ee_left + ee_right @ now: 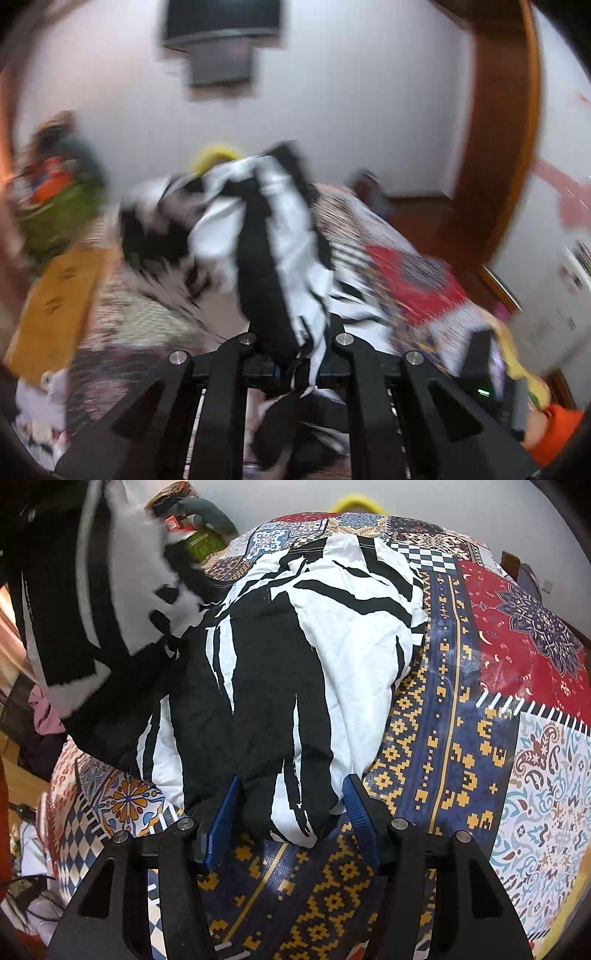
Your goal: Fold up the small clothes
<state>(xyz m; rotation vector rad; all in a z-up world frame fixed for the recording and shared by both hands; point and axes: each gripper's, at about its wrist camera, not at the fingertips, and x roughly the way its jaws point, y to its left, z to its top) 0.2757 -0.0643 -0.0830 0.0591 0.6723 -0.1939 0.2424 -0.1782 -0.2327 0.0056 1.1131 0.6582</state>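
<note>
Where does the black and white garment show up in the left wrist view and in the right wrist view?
Left wrist: the black and white garment hangs at centre, pinched in the left claw.
Right wrist: the garment fills the centre, its near end between the right claw's blue pads; the lifted part is at upper left.
Shared landmark: the patchwork cover.

text: none legible | labels: red packet (pixel 176 523) print too small to read

Soft cloth on a printed bedspread

The black-and-white garment (pixel 314 635) is matt, creased cotton-like cloth; the patchwork bedspread (pixel 480 738) looks smooth woven fabric; gripper pads (pixel 225 812) are ribbed blue plastic.
</note>
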